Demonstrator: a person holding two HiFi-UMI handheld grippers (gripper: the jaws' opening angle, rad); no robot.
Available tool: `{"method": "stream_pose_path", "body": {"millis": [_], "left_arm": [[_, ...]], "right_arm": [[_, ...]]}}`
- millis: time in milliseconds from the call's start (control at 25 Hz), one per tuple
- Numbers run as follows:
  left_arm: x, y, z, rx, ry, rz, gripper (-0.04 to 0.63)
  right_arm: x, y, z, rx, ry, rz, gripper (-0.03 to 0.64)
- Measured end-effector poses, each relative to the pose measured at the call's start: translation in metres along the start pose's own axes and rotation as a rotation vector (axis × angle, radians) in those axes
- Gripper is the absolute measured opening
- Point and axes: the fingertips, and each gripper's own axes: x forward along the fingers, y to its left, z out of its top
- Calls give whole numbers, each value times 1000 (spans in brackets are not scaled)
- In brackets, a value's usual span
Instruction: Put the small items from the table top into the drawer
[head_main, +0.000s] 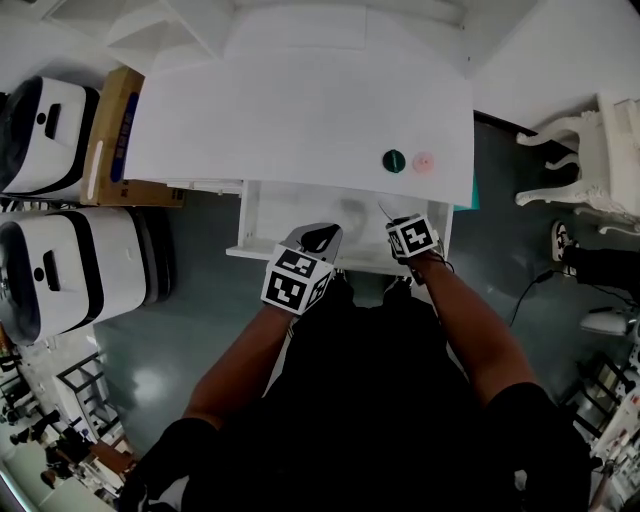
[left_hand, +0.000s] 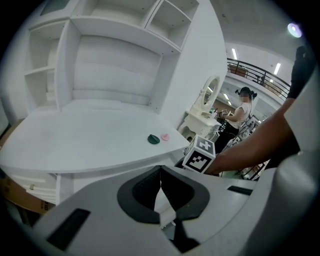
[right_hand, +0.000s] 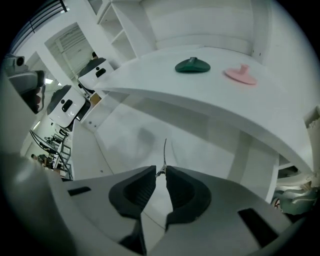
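Right gripper (right_hand: 161, 172) was clenched on thin clip (right_hand: 164, 150), held above open drawer (right_hand: 120, 132) for dropping | left gripper (left_hand: 160, 176) was closed empty, parked aside

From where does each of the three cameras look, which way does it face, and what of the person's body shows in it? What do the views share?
Head view: on the person's head, facing steeply down at the desk top and drawer; both forearms and grippers show.
Left gripper view: on the left gripper, facing across the desk top; its shut jaws and the right forearm show.
Right gripper view: on the right gripper, facing into the drawer; its jaws pinch a thin metal piece.
Shared: green item and pink item.
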Motion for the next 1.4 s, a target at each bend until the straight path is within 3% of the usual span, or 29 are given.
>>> {"method": "stream_pose_path", "body": {"millis": [280, 640, 1400], "left_arm": [[-7, 13, -7, -43, 0, 23, 11], [-14, 17, -1, -74, -14, 49, 11], [-24, 15, -7, -93, -33, 55, 11]], "right_arm": [[29, 8, 2, -72, 35, 54, 77], [48, 4, -10, -195, 129, 42, 77], [49, 2, -15, -168, 133, 10, 87]]}}
